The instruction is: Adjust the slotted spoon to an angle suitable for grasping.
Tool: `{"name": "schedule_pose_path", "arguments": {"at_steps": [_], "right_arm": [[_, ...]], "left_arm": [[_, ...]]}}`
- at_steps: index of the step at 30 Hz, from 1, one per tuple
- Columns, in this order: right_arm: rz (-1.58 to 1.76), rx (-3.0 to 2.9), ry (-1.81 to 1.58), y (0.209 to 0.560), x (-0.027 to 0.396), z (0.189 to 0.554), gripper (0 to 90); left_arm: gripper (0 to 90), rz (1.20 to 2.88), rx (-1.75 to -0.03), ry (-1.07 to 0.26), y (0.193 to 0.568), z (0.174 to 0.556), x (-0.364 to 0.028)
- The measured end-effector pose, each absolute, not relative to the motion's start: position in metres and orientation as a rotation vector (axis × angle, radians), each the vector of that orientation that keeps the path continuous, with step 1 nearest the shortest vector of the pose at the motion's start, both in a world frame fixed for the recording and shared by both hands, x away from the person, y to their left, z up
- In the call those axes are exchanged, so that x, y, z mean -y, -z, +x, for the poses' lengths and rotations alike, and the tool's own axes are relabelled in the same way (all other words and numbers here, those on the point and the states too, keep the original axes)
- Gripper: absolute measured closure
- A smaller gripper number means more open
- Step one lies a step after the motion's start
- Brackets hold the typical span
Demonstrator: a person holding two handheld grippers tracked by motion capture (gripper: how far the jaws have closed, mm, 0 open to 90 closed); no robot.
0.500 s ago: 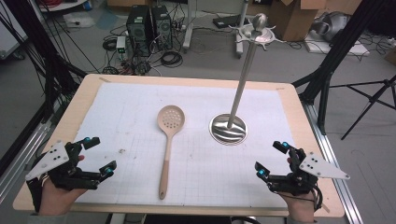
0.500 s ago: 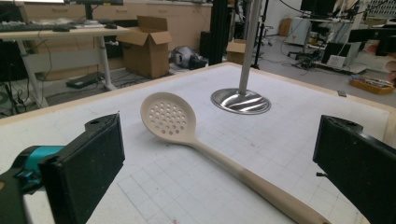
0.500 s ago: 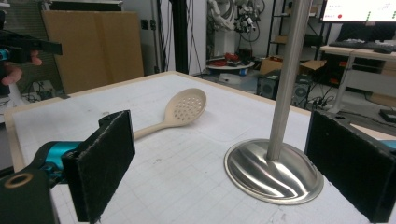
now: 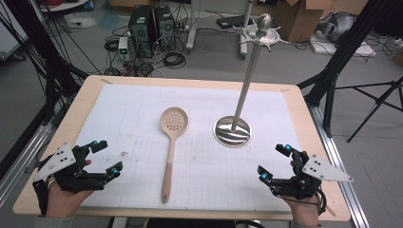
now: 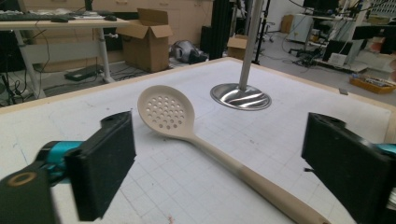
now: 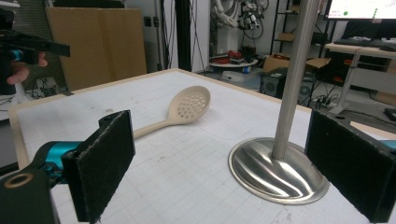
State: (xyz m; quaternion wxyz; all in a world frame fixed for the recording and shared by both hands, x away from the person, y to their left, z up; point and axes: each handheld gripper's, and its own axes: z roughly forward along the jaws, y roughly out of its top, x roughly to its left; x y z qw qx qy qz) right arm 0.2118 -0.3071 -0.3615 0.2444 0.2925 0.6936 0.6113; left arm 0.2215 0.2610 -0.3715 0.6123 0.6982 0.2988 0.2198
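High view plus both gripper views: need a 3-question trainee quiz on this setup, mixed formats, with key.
1. True or false: the slotted spoon lies flat on the gridded mat, bowl end away from the person.
2. Multiple choice: what stands to the right of the spoon? A) a mug B) a metal stand with a round base and upright pole C) a cutting board
3. Fill in: the left gripper and right gripper both have their jaws ____.

Key: 1 true; 2 B; 3 open, holding nothing.
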Motion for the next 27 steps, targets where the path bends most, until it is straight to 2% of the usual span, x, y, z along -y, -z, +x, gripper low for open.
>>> {"name": "schedule_pose_path", "arguments": {"at_steps": [1,2,3,5,7,8,9,10,12,14,21,27], "right_arm": [[0.8,-1.897,-1.672,0.362,0.307,0.212,7.4],[0.8,-1.897,-1.672,0.362,0.307,0.212,7.4],[0.798,-1.899,-1.673,0.362,0.307,0.212,7.4],[0.799,-1.9,-1.674,0.362,0.307,0.212,7.4],[0.792,-1.896,-1.674,0.361,0.307,0.212,7.4],[0.792,-1.896,-1.674,0.361,0.307,0.212,7.4],[0.792,-1.896,-1.674,0.361,0.307,0.211,7.3],[0.792,-1.896,-1.674,0.361,0.307,0.211,7.3],[0.79,-1.898,-1.675,0.361,0.307,0.21,7.4],[0.789,-1.899,-1.674,0.361,0.307,0.21,7.4],[0.792,-1.915,-1.664,0.362,0.309,0.208,7.4],[0.803,-1.91,-1.661,0.361,0.314,0.205,7.4]], "left_arm": [[21.1,1.618,-0.686,-0.505,0.372,0.222,-0.26],[21.1,1.626,-0.685,-0.508,0.372,0.221,-0.259],[28.7,1.643,-0.688,-0.512,0.373,0.221,-0.257],[31.7,1.653,-0.687,-0.514,0.374,0.222,-0.255],[40.8,1.669,-0.689,-0.522,0.376,0.222,-0.252],[40.8,1.677,-0.691,-0.523,0.376,0.222,-0.252],[46.7,1.679,-0.697,-0.521,0.377,0.223,-0.251],[46.7,1.681,-0.7,-0.521,0.378,0.223,-0.251],[55.0,1.688,-0.703,-0.519,0.38,0.224,-0.249],[57.4,1.693,-0.707,-0.524,0.381,0.225,-0.247],[81.1,1.686,-0.692,-0.515,0.389,0.231,-0.236],[89.0,1.692,-0.672,-0.478,0.394,0.237,-0.229]]}}
